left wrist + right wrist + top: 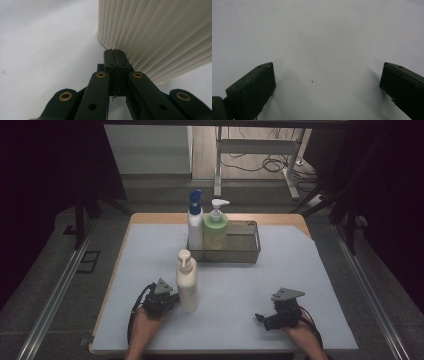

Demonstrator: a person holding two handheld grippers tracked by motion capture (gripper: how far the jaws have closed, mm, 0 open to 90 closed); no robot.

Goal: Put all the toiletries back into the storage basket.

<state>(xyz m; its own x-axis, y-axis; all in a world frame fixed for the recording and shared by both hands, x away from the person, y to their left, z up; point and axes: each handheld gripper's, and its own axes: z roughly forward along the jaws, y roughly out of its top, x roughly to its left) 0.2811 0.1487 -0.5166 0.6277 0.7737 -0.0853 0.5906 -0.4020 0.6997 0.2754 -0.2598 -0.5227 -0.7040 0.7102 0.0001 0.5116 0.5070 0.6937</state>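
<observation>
White matting covers the table (300, 270), which stands in a dim room with a desk frame and loose cables on the floor beyond it.

Left gripper (169, 301): the jaws are pressed together with nothing between them. In the left gripper view (115, 53) the closed tips point at the base of the ribbed cream pump bottle (160, 35) and appear to touch or nearly touch its lower wall; contact cannot be confirmed.

Position of the work item: the cream pump bottle (187, 282) stands upright just beside the left gripper, directly ahead of its tips and slightly toward the right gripper. Its long axis is vertical, at a right angle to the roughly level line of the jaws.

Right gripper (272, 318): the jaws are spread wide over bare matting and hold nothing, as the right gripper view (327, 82) shows. It lies well apart from the bottle.

Judgement: the left hand is the nearer one. Closed tips can only nudge the bottle; to grasp, the jaws must first spread and pass either side of the body.

Farther from both grippers, a wire basket (257, 236) holds a blue-capped bottle (195, 222) and a green pump bottle (216, 227), both upright and side by side.
</observation>
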